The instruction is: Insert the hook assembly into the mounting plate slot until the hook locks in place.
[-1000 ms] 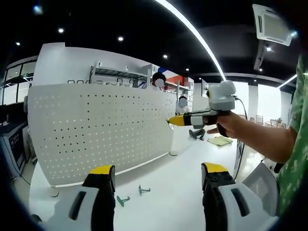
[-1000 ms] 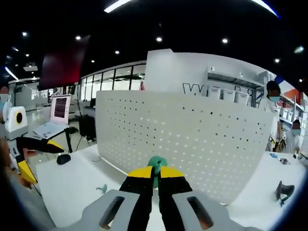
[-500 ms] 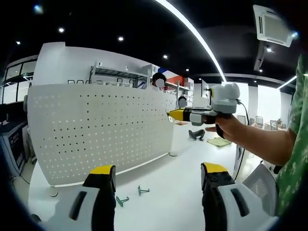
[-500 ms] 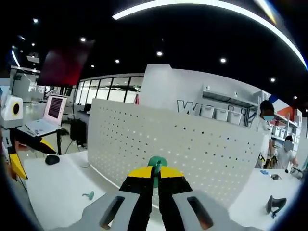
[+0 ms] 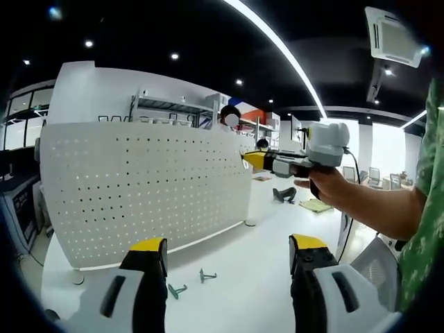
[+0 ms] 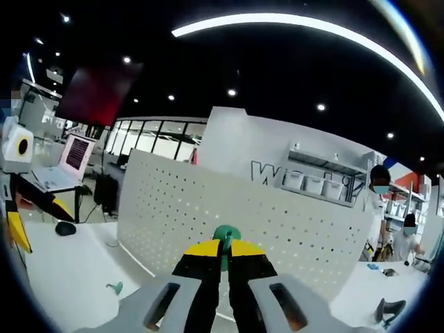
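Left gripper view: own left gripper (image 5: 227, 250) at the bottom, yellow-tipped jaws spread wide with nothing between them, above the white table (image 5: 263, 236). Between and beyond those jaws, two small green hooks (image 5: 191, 281) lying loose on the tabletop, near each other, in front of the white pegboard (image 5: 146, 187) standing upright on small round feet. At right in the same view, the right gripper (image 5: 253, 159) held by a person's hand (image 5: 326, 187), yellow tip raised level with the upper right corner of the pegboard; whether tip and board touch cannot be told, and the green-patterned sleeve (image 5: 427, 208) covers the right edge. Right gripper view: own jaws pressed together on a green hook assembly (image 6: 225, 236), its rounded green head poking up above the yellow tips, facing the pegboard's field of holes; gap between hook and board not clear. Also here, not visible from the other side: one green hook (image 6: 115, 287) on the table at lower left, a laptop (image 6: 66, 163) with a lit screen on a desk behind, a dark mouse (image 6: 66, 227) on the table, and the left gripper at the far left edge. Behind the pegboard, a white wall with shelving (image 6: 312, 184), masked people at right, dark ceiling with strip and spot lights.
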Demonstrator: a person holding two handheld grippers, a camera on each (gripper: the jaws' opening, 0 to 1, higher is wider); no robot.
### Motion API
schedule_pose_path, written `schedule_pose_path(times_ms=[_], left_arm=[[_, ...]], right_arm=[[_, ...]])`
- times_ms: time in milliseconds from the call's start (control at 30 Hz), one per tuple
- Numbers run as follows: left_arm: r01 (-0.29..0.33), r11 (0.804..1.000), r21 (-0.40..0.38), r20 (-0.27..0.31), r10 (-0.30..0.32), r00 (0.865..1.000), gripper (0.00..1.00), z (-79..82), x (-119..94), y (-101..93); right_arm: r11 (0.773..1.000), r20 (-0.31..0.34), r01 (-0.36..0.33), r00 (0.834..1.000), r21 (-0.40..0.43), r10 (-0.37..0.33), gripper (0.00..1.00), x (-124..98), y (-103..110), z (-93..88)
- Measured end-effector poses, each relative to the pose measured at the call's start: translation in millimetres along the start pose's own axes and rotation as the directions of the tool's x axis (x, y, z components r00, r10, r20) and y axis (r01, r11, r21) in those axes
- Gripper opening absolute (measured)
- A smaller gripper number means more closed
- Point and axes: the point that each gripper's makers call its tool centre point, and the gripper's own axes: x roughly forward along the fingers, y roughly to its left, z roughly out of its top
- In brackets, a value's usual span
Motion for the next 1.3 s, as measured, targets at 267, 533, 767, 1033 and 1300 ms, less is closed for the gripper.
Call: schedule_pose_path(times_ms=[267,533,767,1033,1300], left_arm=[[0.001,1.000,-0.002,0.000,-0.001,1.000,0.73,0.5,0.8,-1.1],[0.001,1.000,-0.006,0.000,-0.001,1.000,0.73,1.0,1.5,-2.0],[-0.001,1.000,-0.008,-0.002,0.001,1.000,0.73,1.5,2.3,-2.0],[-0.017,1.000,-0.010,-0.002,0.017,1.000,0.73,2.5,0.9,1.7],[-0.027,1.000,-0.013,-0.013,0.026,1.000,0.73,-0.8,1.4,3.7]], right_arm=[[0.999,0.058,0.038,0.998,-0.036,-0.036,0.01,0.9,-9.2,8.2],[0.996,0.105,0.086,0.991,-0.036,-0.082,0.01,6.0,-17.7,12.6],[0.992,0.157,0.113,0.982,-0.047,-0.104,0.01,14.3,-22.4,22.3],[0.990,0.192,0.132,0.974,-0.043,-0.122,0.01,24.4,-28.9,26.5],[0.987,0.217,0.158,0.965,-0.029,-0.148,0.01,36.3,-41.5,30.8]])
